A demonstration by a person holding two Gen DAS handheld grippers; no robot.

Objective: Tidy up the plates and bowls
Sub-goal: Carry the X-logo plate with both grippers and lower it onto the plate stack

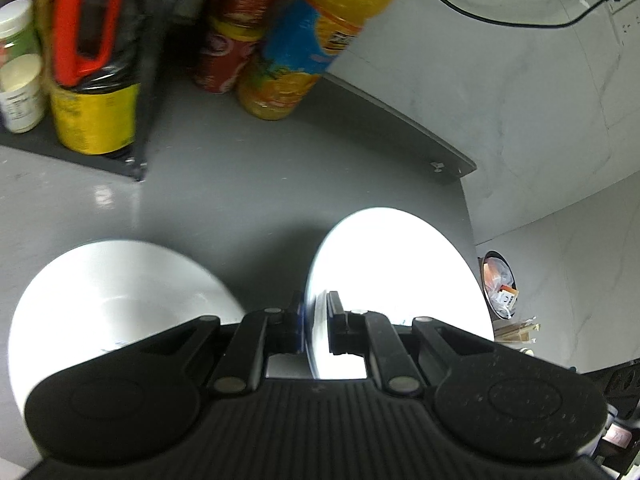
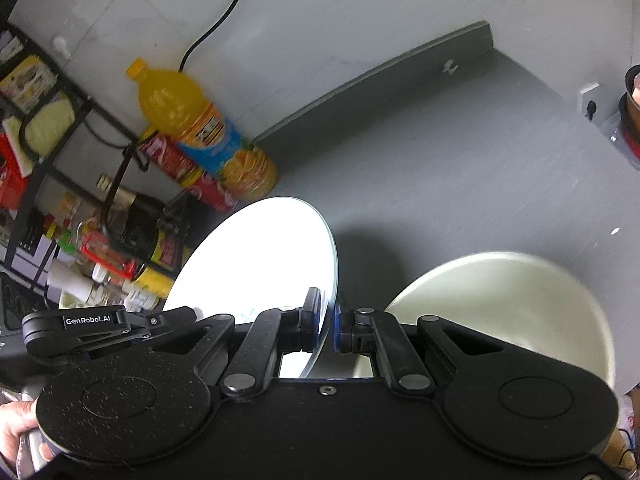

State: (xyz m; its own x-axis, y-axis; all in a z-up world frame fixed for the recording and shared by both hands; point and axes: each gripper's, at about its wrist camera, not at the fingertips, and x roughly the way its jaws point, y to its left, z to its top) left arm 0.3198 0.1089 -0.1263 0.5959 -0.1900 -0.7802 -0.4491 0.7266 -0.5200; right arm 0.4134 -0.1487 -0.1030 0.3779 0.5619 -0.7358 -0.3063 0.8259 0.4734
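Note:
My left gripper (image 1: 314,322) is shut on the near rim of a white plate (image 1: 396,280), held tilted on edge above the grey counter. A white bowl (image 1: 116,292) sits on the counter to its left. My right gripper (image 2: 329,326) is shut on the rim of a white plate (image 2: 260,264), also tilted on edge. A cream bowl (image 2: 508,304) sits on the counter to its right. The left gripper's body (image 2: 92,328) shows at the left edge of the right wrist view, so both grippers may hold the same plate; I cannot tell.
An orange juice bottle (image 1: 320,36) (image 2: 204,132) and red cans (image 1: 232,40) stand at the back by the wall. A black rack (image 1: 80,64) holds sauce bottles and jars. A grey counter (image 1: 280,168) ends at the right, with a bin (image 1: 500,284) below.

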